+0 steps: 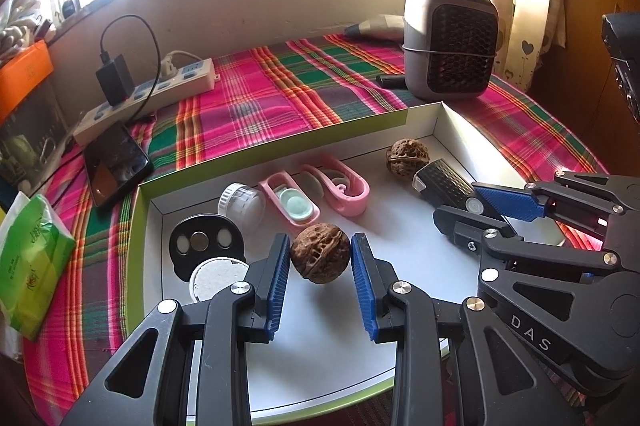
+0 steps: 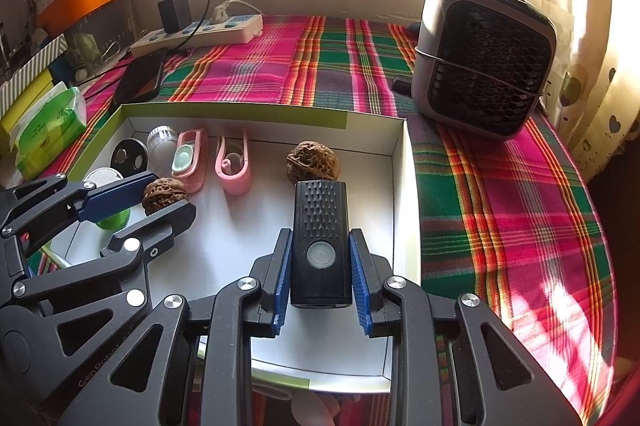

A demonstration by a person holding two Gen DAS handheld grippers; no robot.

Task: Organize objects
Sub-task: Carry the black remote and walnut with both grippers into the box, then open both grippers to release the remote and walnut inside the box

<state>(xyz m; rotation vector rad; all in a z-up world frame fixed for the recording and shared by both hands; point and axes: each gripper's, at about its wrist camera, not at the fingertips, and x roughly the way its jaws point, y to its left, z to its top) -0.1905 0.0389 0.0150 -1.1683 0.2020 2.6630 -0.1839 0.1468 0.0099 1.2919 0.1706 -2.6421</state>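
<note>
A shallow white box with a green rim [image 1: 280, 142] [image 2: 240, 108] lies on a plaid cloth. My left gripper [image 1: 320, 240] [image 2: 168, 194] is shut on a brown walnut [image 1: 320, 258] [image 2: 164, 192] over the box's left part. My right gripper [image 2: 320, 238] [image 1: 460, 204] is shut on a black textured light with a round button [image 2: 320, 226] [image 1: 440, 184], over the box's right part. A second walnut [image 1: 407, 155] [image 2: 313, 161] rests on the box floor just beyond the light's far end.
In the box lie two pink clips [image 1: 288, 200] [image 1: 340, 188], a clear jar [image 1: 240, 204], a black disc with button cells [image 1: 206, 244] and a white round pad [image 1: 218, 276]. A grey fan [image 2: 484, 54], power strip [image 1: 148, 94], phone [image 1: 116, 166] and tissue pack [image 1: 32, 266] surround it.
</note>
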